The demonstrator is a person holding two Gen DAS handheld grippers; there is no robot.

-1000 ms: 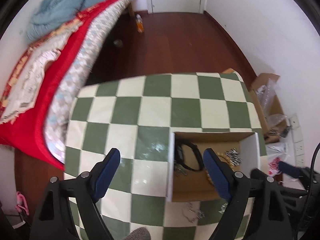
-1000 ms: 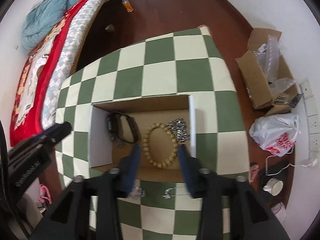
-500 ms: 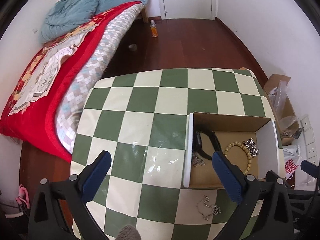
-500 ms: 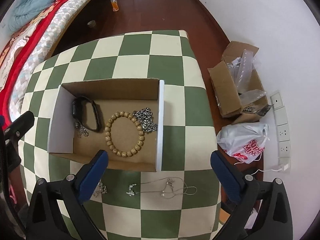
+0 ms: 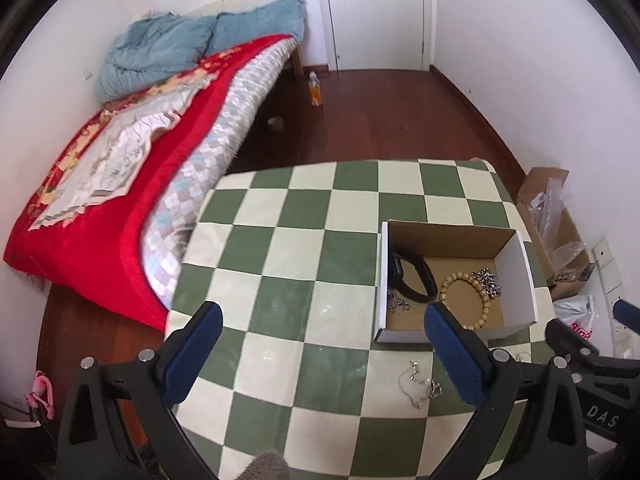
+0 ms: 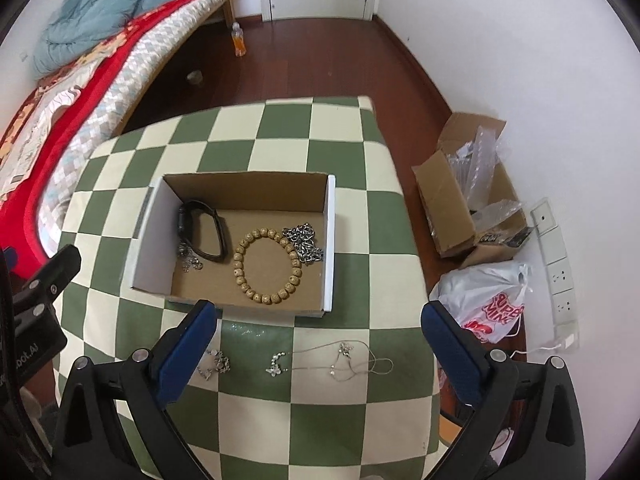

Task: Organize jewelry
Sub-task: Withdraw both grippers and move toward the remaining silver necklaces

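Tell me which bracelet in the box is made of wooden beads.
The tan beaded ring lying mid-box, between the black band and the silver chain. It alone is round wooden beads.

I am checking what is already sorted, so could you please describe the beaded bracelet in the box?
The beaded bracelet is a closed ring of round, tan, wood-like beads lying flat on the brown floor of the open cardboard box. Its far right side touches a heap of silver chain; a black band lies just left of it. Neither gripper touches it.
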